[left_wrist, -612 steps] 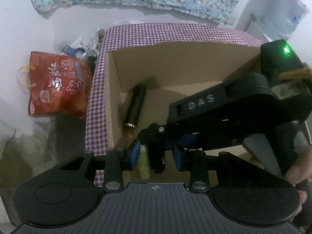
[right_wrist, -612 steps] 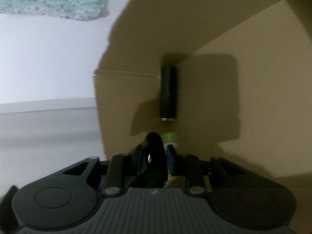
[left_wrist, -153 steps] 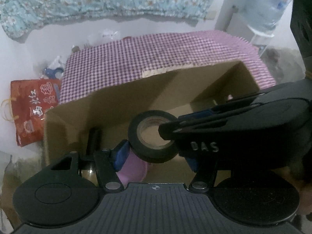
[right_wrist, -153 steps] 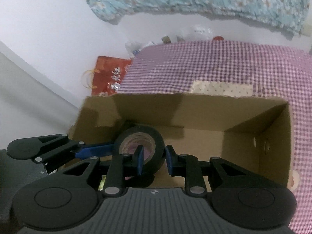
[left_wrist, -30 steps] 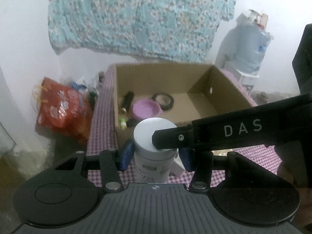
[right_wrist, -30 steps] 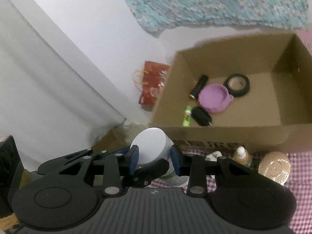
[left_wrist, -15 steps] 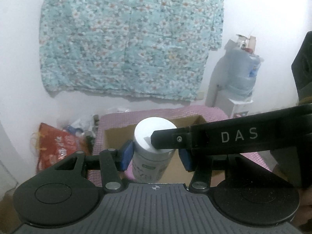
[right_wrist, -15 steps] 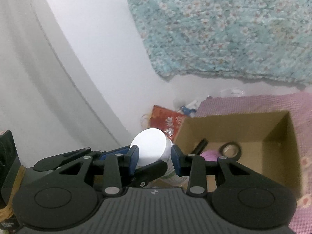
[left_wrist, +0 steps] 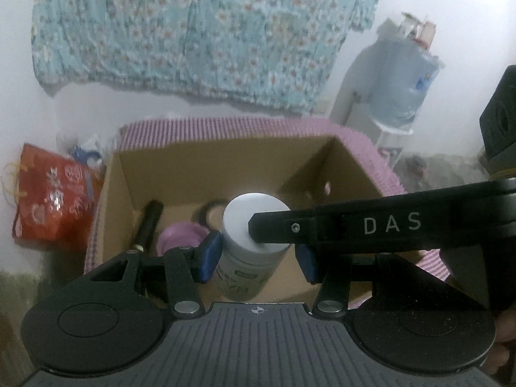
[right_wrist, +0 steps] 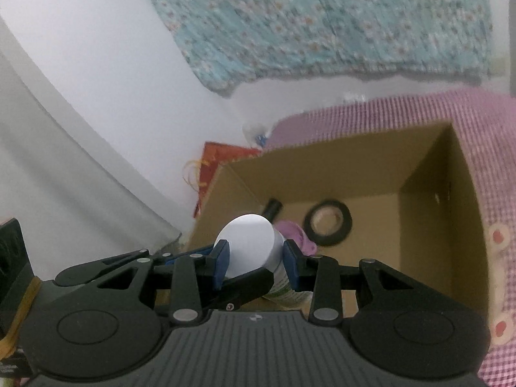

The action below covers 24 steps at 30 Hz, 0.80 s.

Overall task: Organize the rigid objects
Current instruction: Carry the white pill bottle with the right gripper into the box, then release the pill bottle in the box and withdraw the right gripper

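Both grippers are shut on a white jar [left_wrist: 248,251] with a flat white lid and a green label. My left gripper [left_wrist: 258,254] grips its sides. My right gripper [right_wrist: 256,262] grips it crosswise, and its finger crosses the left wrist view [left_wrist: 283,229]. The jar [right_wrist: 251,251] hangs over the near part of an open cardboard box [left_wrist: 206,167]. Inside the box lie a black cylinder [left_wrist: 148,222], a purple lid [left_wrist: 180,235] and a black tape roll [right_wrist: 329,222].
The box [right_wrist: 445,213] stands on a purple checked cloth [right_wrist: 483,122]. A red bag [left_wrist: 51,200] lies on the floor to the left. A water bottle [left_wrist: 403,87] stands at the back right. A floral cloth [left_wrist: 200,32] hangs on the wall.
The jar has come forward and down over the box since half a second ago; the inside of the box and its objects show again.
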Motion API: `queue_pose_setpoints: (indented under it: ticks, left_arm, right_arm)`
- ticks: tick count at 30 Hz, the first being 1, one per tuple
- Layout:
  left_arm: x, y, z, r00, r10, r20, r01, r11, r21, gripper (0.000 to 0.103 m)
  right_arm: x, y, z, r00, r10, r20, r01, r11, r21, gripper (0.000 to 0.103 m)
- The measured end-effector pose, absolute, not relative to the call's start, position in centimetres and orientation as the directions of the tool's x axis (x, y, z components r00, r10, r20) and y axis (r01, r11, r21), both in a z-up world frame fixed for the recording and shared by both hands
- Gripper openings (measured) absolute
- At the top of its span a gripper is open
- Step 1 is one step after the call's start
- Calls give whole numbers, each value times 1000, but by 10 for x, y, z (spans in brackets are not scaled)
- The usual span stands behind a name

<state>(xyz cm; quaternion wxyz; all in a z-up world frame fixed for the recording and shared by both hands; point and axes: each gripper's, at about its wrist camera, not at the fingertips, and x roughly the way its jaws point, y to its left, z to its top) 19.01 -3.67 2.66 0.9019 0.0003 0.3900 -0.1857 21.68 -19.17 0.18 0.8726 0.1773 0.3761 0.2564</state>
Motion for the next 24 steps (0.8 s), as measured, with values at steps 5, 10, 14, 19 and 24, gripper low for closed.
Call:
queue_pose_setpoints:
  ticks: [5,10,14,19,24]
  left_arm:
    - [191,-34,13,602,-323,-731,330,933,-140,50]
    - [193,-35,2,585,-319,-746,342,931,-130,50]
    - [192,-35,-1,589,-315,-744,346,931,-120,51]
    - [189,-33,7,592,-322,-738,333,932,-140,70]
    - [179,-22,22,608,-347,-714,310,932,-188,85]
  right_arm:
    - [221,-191,-20,552,592,-587,-300,798,522,40]
    - [223,-187,-32,541,581,-609,-294,808,510,40]
    - [221,-184,-35,537,579,-614,-301,811,502,40]
    - [219,-188,-28,543,583,-604,-292,806,516,44]
    - [204,-207,-10,608,577,-546,-276,798,536,55]
